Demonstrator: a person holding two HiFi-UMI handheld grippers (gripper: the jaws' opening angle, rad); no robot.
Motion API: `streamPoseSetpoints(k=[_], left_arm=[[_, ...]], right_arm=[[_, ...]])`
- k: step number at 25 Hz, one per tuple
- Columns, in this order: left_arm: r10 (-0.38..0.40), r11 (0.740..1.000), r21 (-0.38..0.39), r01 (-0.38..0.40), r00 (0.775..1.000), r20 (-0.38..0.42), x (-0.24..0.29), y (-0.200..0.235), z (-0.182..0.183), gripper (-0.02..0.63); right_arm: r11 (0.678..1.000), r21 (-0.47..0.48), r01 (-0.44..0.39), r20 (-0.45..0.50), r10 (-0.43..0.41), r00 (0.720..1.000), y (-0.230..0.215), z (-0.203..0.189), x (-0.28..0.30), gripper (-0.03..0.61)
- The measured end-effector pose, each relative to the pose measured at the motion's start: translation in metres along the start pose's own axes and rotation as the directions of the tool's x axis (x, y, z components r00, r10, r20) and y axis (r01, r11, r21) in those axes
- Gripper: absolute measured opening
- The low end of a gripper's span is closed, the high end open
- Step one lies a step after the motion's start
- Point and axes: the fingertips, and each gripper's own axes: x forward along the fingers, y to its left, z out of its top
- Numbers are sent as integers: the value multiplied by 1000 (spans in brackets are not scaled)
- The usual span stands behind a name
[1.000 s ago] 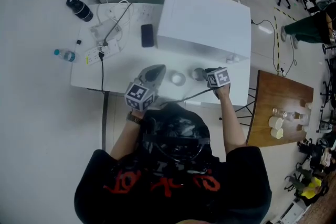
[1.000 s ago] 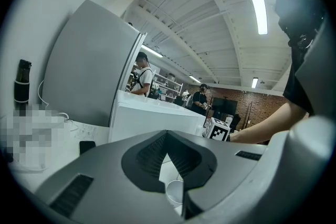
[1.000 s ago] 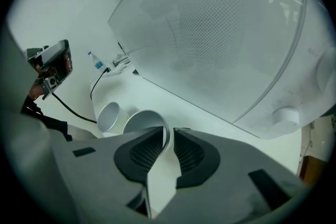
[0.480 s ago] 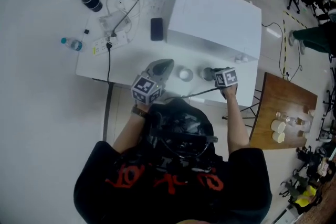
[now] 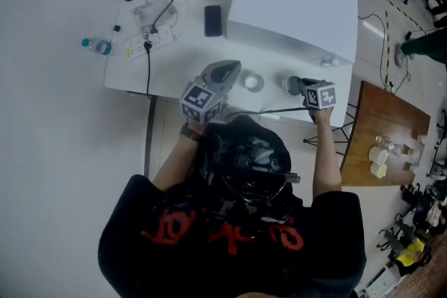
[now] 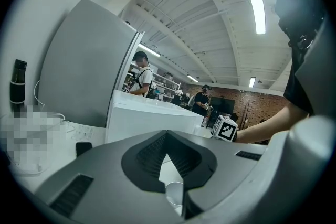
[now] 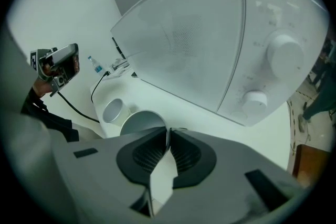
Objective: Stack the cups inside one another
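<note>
Right gripper (image 7: 168, 132): we record its fingers narrow and clamped on the rim wall of a pale held cup (image 7: 137, 122), which tilts with its open mouth towards that gripper's camera. Second cup (image 7: 112, 110): we see it upright on the white surface (image 5: 174, 73), near the held cup and to its left in the head view, the two not nested. Left gripper (image 6: 167, 136): we note its fingers closed tip to tip on nothing, low at the surface's near edge, with the second cup in sight just beyond them. Also on the surface are a large white appliance (image 7: 210, 34) with two round knobs, behind both cups; a black phone (image 5: 213, 19); and a power strip (image 5: 143, 47) with a black cable.
</note>
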Motion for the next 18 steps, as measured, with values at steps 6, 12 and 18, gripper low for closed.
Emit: streamPoseSetpoints(k=[6,12,18], left_arm=[[-1,1000,1,1,1000,2,4,1,2,0],[13,1000,0,-13,1000,15,4,5,7,0],[30,1000,-6,-30,999,29,0,10,8,0]], right_arm=[[991,-132,3,74,7,997,21,34,-42,31],[958,-284,-38,84,64,994,65,74,-62,31],[910,-394,-131,42,160,986,117,92,-55,31]])
